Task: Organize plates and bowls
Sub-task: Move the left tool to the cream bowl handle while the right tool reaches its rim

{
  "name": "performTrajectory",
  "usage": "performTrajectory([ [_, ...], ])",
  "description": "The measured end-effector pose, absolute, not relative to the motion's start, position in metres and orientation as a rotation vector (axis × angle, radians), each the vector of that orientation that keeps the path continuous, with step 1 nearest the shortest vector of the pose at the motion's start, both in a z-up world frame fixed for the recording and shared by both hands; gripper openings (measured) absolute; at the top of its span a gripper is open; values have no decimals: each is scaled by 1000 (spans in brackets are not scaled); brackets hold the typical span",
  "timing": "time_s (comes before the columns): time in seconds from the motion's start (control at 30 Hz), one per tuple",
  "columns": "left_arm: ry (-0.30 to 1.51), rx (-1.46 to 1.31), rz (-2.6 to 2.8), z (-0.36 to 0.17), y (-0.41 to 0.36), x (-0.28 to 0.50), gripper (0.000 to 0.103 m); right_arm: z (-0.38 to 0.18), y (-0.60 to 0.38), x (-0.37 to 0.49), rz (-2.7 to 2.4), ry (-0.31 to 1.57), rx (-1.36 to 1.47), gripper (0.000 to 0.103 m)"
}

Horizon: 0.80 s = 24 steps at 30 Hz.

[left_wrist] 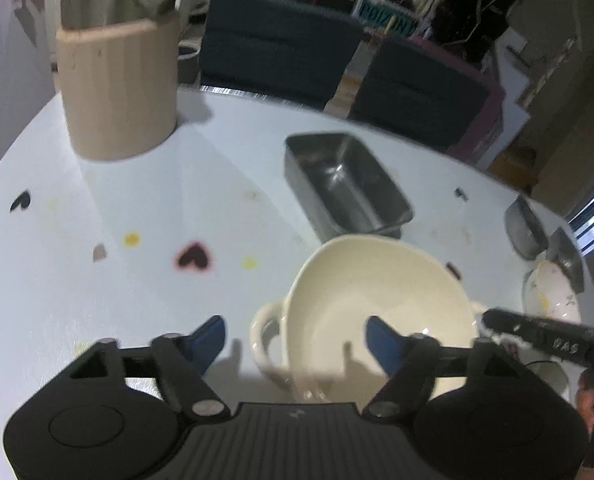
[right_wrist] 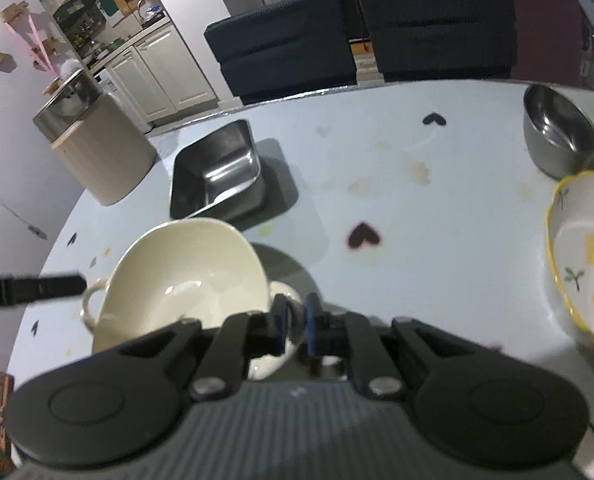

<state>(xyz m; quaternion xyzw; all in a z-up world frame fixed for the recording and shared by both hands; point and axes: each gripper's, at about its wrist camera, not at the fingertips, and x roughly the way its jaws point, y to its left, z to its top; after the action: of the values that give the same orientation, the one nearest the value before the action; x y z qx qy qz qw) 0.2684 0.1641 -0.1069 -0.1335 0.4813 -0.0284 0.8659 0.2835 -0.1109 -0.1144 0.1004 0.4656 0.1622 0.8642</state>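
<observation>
Nearest the lens, the left gripper (left_wrist: 295, 334) stands with its blue-padded jaws spread, one pad left of a cream bowl (left_wrist: 377, 304) over bare tabletop and the other inside the bowl's near rim; neither pad presses on the ceramic. This glossy bowl has an uneven, rounded-square rim and a loop handle on each side, and its near base is cut off behind the gripper body. Left of the jaws the white table (left_wrist: 97, 280), matte and printed with small hearts and pale stains, lies open up to a ribbed beige canister (left_wrist: 119, 92) holding a steel vessel whose top leaves the frame. Beyond the jaws sits a rectangular steel pan (left_wrist: 345, 184), close behind the bowl's far rim, with the table's curved far edge and two dark chairs (left_wrist: 277, 48) behind. Right of the jaws, the right gripper (right_wrist: 295, 330) has its jaws pinched together on the bowl's right-hand handle, which shows as a thin cream strip between the pads; the handle is mostly hidden by the fingers. From that view, open tabletop runs right of the jaws to a round steel bowl (right_wrist: 557, 132) near the far edge and, touching or just beside it, a scalloped floral bowl (right_wrist: 585, 256) with a yellow rim, cut off at the frame edge. Both views are blurred.
</observation>
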Motion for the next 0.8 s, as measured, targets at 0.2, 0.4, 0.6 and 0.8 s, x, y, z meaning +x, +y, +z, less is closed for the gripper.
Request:
performTrajectory([
  [0.2,1034,-285,-44,-116,170,271,55,-116,-118,287,355,1005,257,15],
  [0.4,1023,-276,-26,-122,173,274,22,-114,-121,282,367,1032,312,31],
  [0.6,1028,-224,-14,-121,171,271,12,-116,-114,281,360,1036,285,36],
  [0.8,1053,-208,-23,-120,174,260,13,-121,-109,282,346,1046,252,27],
])
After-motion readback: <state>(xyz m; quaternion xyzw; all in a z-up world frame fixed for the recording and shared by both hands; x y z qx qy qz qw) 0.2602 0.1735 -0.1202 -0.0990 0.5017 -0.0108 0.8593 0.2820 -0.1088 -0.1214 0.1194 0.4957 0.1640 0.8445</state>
